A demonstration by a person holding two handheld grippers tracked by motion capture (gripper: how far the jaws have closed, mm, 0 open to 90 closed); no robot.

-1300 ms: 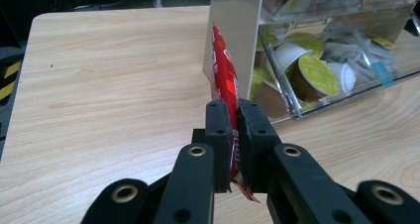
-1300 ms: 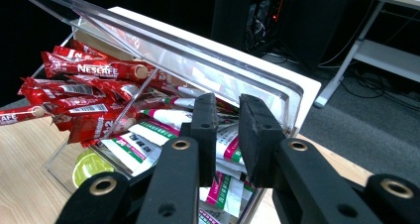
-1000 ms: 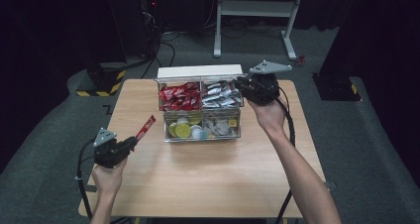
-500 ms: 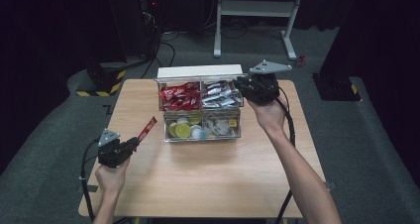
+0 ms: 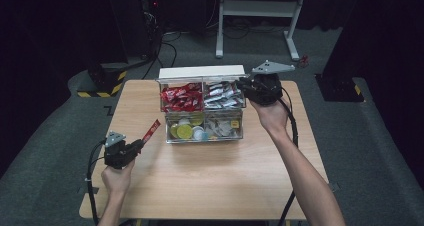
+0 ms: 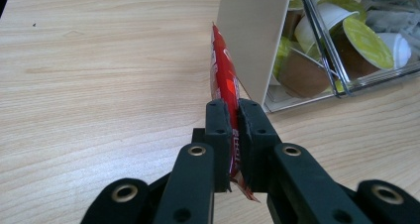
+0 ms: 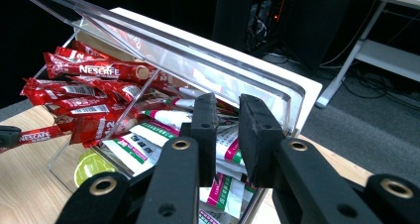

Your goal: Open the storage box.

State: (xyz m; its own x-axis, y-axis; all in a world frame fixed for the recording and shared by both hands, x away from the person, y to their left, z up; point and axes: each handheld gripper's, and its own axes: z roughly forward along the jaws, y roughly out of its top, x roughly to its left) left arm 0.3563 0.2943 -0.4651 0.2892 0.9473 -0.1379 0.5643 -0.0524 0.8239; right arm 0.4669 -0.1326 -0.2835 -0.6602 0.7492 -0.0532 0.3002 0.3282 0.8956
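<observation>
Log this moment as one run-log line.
left gripper: shut on red sachet | right gripper: at clear organizer lid, grip unclear

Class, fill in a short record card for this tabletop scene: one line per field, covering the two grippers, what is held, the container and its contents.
Left gripper: shut on a red sachet, held edge-up above the table
Right gripper: jaws a little apart at the organiser's raised clear lid; whether they grip it cannot be told
Container: clear organiser with four compartments
Back left compartment: red sachets
Back right compartment: white and green sachets
Front left compartment: capsules with yellow-green lids
</observation>
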